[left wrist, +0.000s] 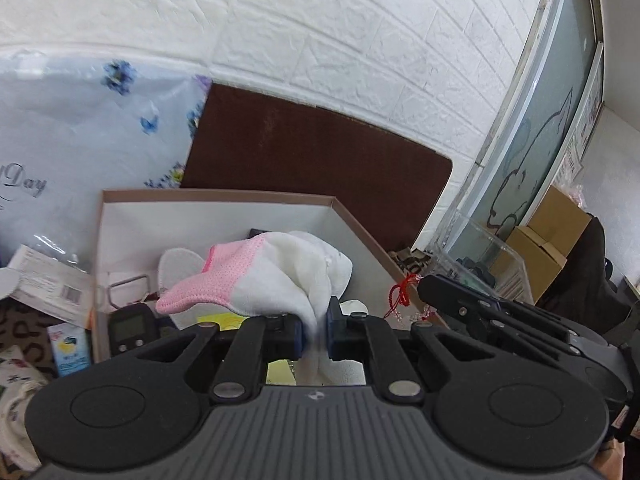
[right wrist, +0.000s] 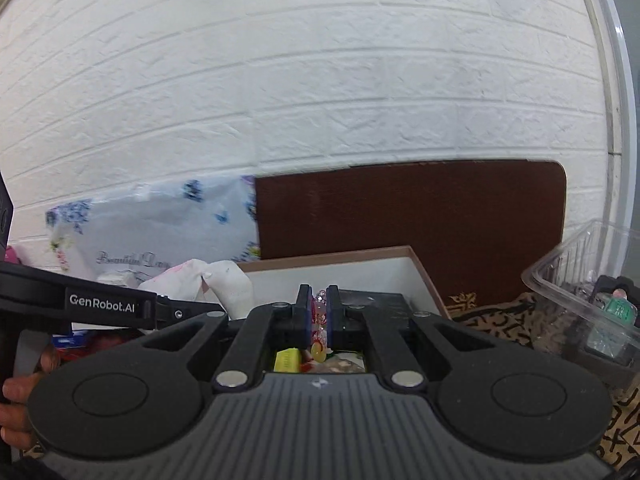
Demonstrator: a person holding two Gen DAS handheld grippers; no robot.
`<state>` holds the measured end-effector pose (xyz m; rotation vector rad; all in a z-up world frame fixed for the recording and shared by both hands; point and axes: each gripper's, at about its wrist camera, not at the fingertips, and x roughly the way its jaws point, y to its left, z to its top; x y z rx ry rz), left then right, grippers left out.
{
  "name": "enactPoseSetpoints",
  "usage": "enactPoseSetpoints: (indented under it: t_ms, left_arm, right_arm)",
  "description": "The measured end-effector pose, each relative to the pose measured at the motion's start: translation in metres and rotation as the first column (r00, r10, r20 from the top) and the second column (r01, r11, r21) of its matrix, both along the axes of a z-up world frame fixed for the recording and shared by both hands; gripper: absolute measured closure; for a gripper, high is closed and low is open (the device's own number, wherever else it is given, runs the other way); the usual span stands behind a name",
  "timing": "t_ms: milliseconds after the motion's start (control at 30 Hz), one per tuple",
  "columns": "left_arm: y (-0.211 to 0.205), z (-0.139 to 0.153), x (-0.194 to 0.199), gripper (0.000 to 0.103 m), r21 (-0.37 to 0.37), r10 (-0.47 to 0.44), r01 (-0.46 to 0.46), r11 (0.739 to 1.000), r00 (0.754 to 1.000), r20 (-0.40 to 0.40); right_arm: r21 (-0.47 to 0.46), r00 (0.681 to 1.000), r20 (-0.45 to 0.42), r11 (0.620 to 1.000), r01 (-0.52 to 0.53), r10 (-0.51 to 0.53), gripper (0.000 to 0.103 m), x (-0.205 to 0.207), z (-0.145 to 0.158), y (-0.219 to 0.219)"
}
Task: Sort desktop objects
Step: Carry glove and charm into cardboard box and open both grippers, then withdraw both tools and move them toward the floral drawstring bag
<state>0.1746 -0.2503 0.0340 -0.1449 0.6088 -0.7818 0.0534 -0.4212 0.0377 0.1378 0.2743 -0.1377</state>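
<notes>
Left tool (left wrist: pixel 315 330) pinching sock (left wrist: pixel 280 276), brick wall (left wrist: pixel 320 32)

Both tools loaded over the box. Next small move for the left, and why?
Probably carry the left tool leftward, out past the cardboard box rim. It is shut on a pink-and-white sock hanging above the box's clutter, while the right tool pinches a beaded trinket close beside it.

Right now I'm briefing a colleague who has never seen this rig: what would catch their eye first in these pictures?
First, the pink-and-white sock, pinched in the left hand-held gripper and raised above the open cardboard box. Next, the right hand-held gripper, shut on a beaded trinket over the same box. Behind both stands a dark brown board leaning on the white brick wall.
</notes>
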Motion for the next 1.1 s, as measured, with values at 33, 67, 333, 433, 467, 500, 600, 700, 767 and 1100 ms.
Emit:
enactPoseSetpoints:
  t_ms: [33,67,333,433,467,500,600,700,767,1100]
  left_arm:
    - [-0.005,-0.005,0.004,0.094,0.008,-0.001,0.001,1.0,1.0,-0.002]
    - [-0.008,-0.009,0.006,0.093,0.015,0.002,-0.002,1.0,1.0,0.0]
    - [-0.006,-0.018,0.004,0.01,0.03,0.046,-0.049,0.998,0.996,0.081]
    - [-0.006,-0.014,0.002,0.006,0.06,0.049,-0.055,0.997,0.994,0.093]
    - [-0.006,-0.013,0.0,0.005,0.07,0.055,-0.062,0.996,0.994,0.096]
    - [-0.005,-0.012,-0.001,0.005,0.075,0.06,-0.068,0.995,0.993,0.103]
    - [0.001,-0.01,-0.009,0.005,0.08,0.069,-0.079,0.994,0.99,0.122]
    - [0.006,-0.008,-0.016,0.005,0.094,0.08,-0.093,0.991,0.988,0.128]
    - [0.009,-0.006,-0.023,0.005,0.103,0.083,-0.098,0.99,0.987,0.136]
    - [0.043,0.008,-0.058,0.005,0.076,0.132,-0.145,0.986,0.979,0.153]
  right_arm:
    - [0.005,1.0,-0.011,1.0,0.005,-0.005,0.099,0.005,-0.005,-0.005]
    - [0.011,1.0,-0.023,1.0,0.01,-0.01,0.099,0.01,-0.01,-0.01]
    - [0.065,0.992,-0.127,0.997,0.032,-0.024,0.05,0.03,-0.042,-0.033]
    - [0.044,0.992,-0.121,0.998,0.049,-0.043,0.02,0.028,-0.044,-0.029]
    - [0.039,0.993,-0.114,0.998,0.044,-0.04,0.019,0.027,-0.043,-0.027]
    - [0.034,0.994,-0.109,0.999,0.036,-0.032,0.019,0.025,-0.043,-0.024]
    - [0.022,0.993,-0.113,0.999,0.024,-0.021,0.014,0.023,-0.04,-0.018]
    - [0.004,0.992,-0.124,1.0,0.022,-0.021,0.013,0.019,-0.039,-0.011]
    - [-0.003,0.992,-0.125,1.0,0.016,-0.016,0.012,0.016,-0.037,-0.006]
    - [-0.028,0.995,-0.095,0.999,-0.023,0.021,0.009,-0.008,-0.019,0.026]
